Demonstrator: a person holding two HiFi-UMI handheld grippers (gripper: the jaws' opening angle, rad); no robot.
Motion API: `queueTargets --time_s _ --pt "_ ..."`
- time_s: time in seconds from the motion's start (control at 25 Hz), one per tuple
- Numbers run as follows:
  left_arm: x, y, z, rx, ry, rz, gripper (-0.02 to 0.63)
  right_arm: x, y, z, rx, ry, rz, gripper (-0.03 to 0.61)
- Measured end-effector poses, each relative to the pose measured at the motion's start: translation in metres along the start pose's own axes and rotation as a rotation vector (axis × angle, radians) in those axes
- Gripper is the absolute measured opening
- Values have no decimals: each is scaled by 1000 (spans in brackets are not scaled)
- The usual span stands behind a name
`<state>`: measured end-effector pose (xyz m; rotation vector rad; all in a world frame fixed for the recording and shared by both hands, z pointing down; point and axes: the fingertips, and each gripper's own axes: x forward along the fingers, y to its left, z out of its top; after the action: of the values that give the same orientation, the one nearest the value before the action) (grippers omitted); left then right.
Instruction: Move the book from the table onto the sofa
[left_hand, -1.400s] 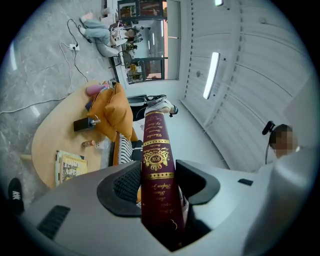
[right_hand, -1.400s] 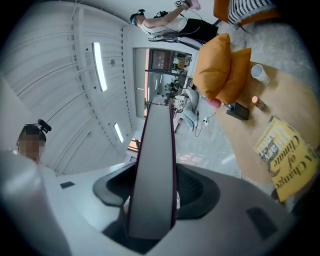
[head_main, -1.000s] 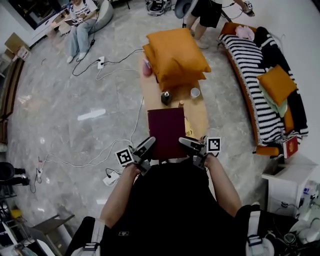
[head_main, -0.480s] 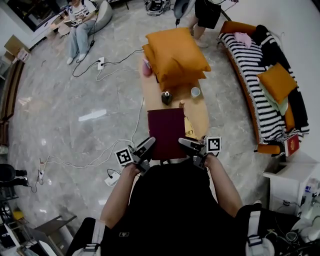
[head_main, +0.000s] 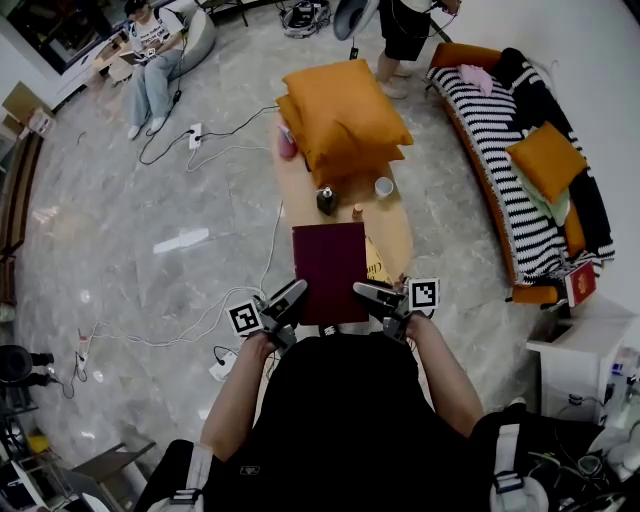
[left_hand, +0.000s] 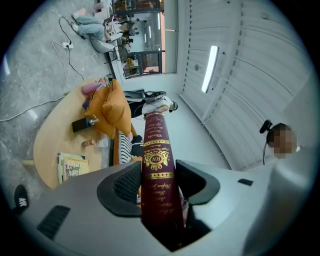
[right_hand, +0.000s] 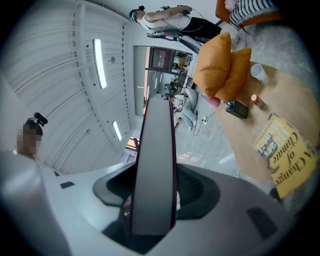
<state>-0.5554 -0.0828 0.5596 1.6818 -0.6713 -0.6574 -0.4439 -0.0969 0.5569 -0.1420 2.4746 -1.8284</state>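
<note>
Maroon book (head_main: 330, 268) clamped at both side edges.
Left gripper (head_main: 291, 297) grasps its 9 o'clock edge, right gripper (head_main: 368, 293) its 3 o'clock edge; book sits level over the near end of the table (head_main: 397, 226), sofa (head_main: 498, 150) at 2 o'clock.

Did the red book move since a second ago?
No. The red book keeps its far edge just short of the dark bottle on the table, as before; only the camera shifted.
</note>
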Motion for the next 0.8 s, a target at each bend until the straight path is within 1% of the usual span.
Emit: queueTargets --time_s 0.2,0.36,0.56,0.68,0.8 --pt "11 -7 -10 12 30 -31 216 -15 9 3 -32 -36 0 242" --pt "24 -14 -31 17 75 -42 216 -43 10 -2 -21 -83 -23 242" --pt "53 -25 -73 14 163 -46 216 -95 21 -11 -28 -182 -9 242" --pt "66 -32 -102 15 213 -51 216 -129 20 -27 -3 -233 -38 242" --pt "76 -39 -137 17 275 -40 216 -162 29 -43 -15 -299 -25 242"
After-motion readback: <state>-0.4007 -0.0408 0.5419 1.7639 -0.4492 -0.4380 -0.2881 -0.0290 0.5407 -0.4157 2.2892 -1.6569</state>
